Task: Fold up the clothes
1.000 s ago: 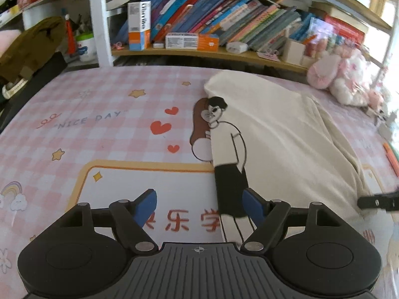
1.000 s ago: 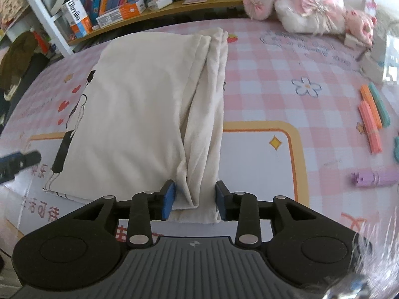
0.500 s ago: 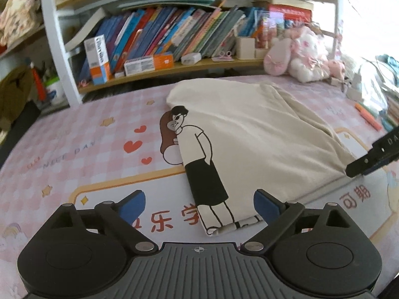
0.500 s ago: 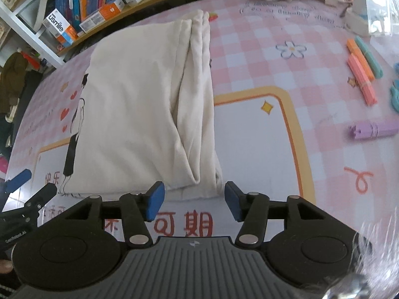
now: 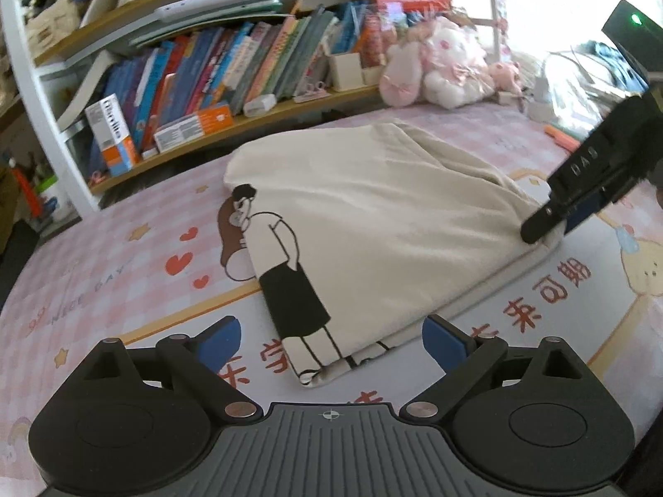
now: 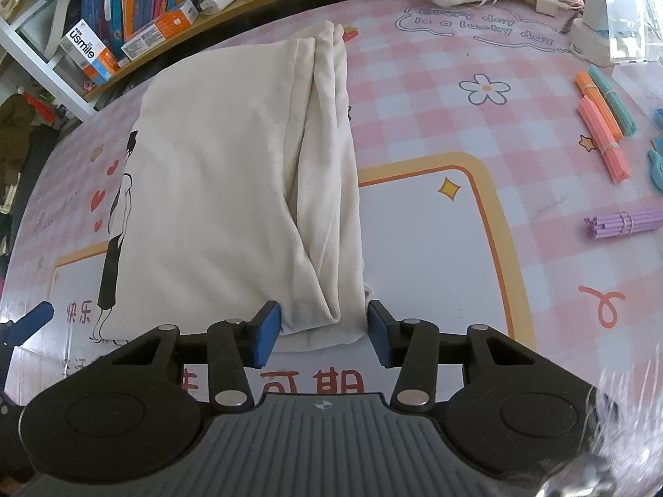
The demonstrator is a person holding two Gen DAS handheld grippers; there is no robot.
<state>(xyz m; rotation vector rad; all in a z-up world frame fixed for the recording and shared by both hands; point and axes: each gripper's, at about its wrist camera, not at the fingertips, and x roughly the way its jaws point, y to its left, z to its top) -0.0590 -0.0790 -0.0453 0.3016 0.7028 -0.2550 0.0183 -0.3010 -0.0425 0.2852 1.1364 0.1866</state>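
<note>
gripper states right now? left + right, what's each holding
Left gripper: open wide, holding nothing; shirt corner lies between its fingers.
Right gripper: fingers just closing around the shirt's bunched hem, pads not pressing yet; counts as open.

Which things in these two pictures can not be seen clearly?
- Left wrist view: the folded cream T-shirt hides part of its own cartoon print under the fold.
- Right wrist view: the left gripper is cut by the edge.
- Right wrist view: the T-shirt's bottom layers are hidden underneath.

Right claw (image 6: pixel 324 327) closing around the folded cream shirt's (image 6: pixel 232 190) near edge.
</note>
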